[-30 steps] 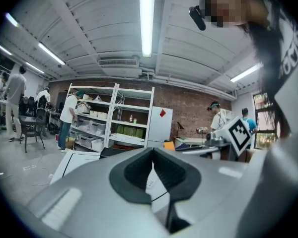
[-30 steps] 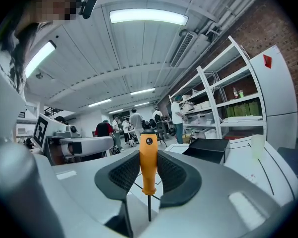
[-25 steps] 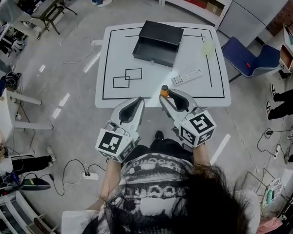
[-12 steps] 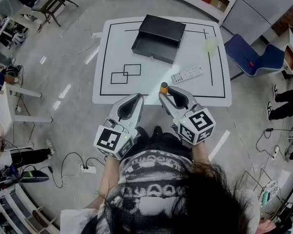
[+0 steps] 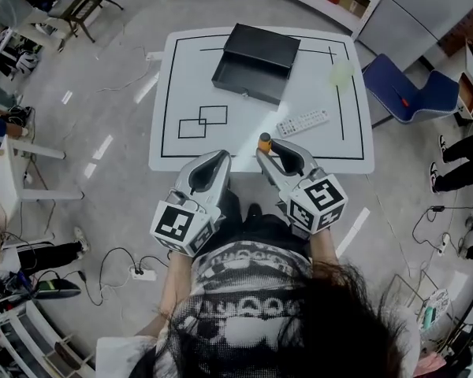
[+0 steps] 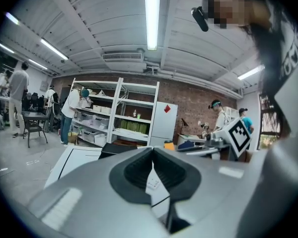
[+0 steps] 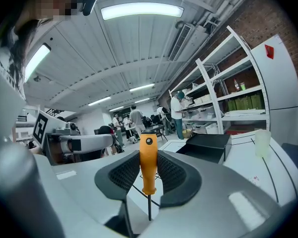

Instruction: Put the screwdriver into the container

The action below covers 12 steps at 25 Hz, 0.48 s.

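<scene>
**Screwdriver gripped, box not yet reached**

Your right claw (image 7: 149,156) is clenched on the screwdriver (image 7: 148,168) by its orange handle, shaft pointing down, mid-frame over the table (image 5: 340,126) edge. Your left claw (image 6: 152,156) is closed on nothing. The tool looks light, stiff and smooth, so hold it mid-handle. The box (image 5: 256,61) sits upper centre. Nothing has shifted since the earlier frame.

Grey floor (image 5: 126,203), white shelving (image 6: 116,113) — brick wall (image 6: 193,103), strip lights (image 6: 152,14)
</scene>
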Each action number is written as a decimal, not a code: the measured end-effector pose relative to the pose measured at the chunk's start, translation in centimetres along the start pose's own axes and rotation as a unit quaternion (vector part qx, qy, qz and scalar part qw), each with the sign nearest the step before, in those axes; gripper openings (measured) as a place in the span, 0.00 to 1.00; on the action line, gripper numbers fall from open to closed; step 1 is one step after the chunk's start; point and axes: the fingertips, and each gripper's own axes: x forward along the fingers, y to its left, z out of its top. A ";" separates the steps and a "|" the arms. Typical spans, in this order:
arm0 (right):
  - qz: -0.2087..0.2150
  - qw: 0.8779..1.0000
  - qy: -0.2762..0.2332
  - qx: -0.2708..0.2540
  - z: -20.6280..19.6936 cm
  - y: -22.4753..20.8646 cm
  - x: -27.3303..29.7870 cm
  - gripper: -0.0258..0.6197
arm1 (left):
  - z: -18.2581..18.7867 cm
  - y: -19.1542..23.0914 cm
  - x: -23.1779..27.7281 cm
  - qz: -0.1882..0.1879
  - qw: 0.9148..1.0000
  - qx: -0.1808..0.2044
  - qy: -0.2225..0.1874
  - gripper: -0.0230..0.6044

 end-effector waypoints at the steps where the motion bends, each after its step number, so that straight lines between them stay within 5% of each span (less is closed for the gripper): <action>1: -0.003 1.000 0.000 0.000 0.1 -0.2 0.3 0.22 | 0.0 0.3 0.2 -0.003 1.000 0.001 0.001 0.04; 12: -0.048 0.999 0.003 -0.011 2.4 -2.4 6.1 0.22 | 1.5 6.9 2.6 -0.028 1.000 0.008 0.003 0.04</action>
